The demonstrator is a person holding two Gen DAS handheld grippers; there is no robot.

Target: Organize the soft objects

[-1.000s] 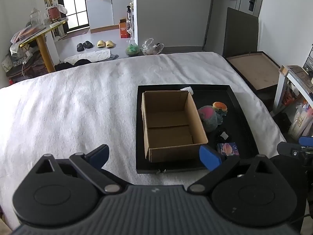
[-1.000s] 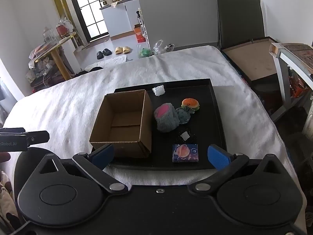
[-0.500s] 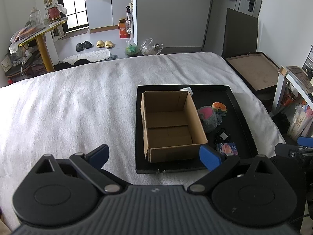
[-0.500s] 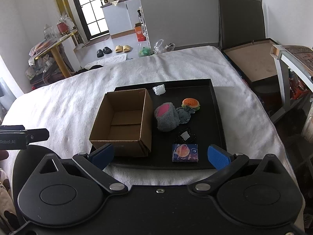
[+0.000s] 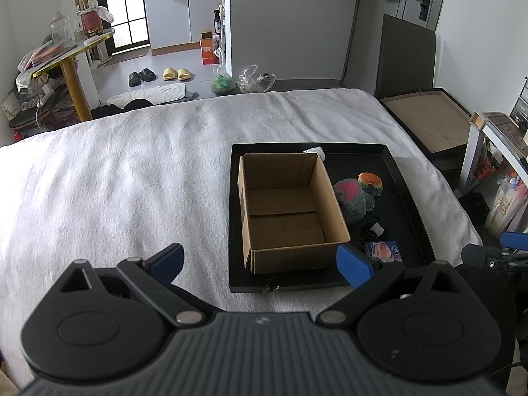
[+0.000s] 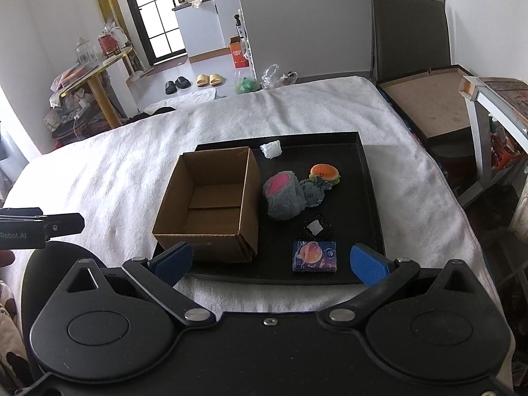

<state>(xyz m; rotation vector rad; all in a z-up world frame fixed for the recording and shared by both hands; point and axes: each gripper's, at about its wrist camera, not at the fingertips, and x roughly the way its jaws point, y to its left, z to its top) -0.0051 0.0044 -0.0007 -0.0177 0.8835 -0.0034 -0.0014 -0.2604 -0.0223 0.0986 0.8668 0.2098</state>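
Both views barely shifted, left hand-held gripper [image 5: 259,260] wide open, empty, right hand-held gripper [image 6: 272,262] likewise

The left gripper [image 5: 260,262] is being held level with its jaws spread wide and nothing between them. The right gripper [image 6: 271,261] is being held alongside it, jaws likewise parted wide and empty.

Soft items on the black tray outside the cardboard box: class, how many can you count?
6. White wad at the far edge, burger squishy, grey-pink plush roll beside grey plush, small white piece, tissue pack nearest. Box empty; none look hidden.
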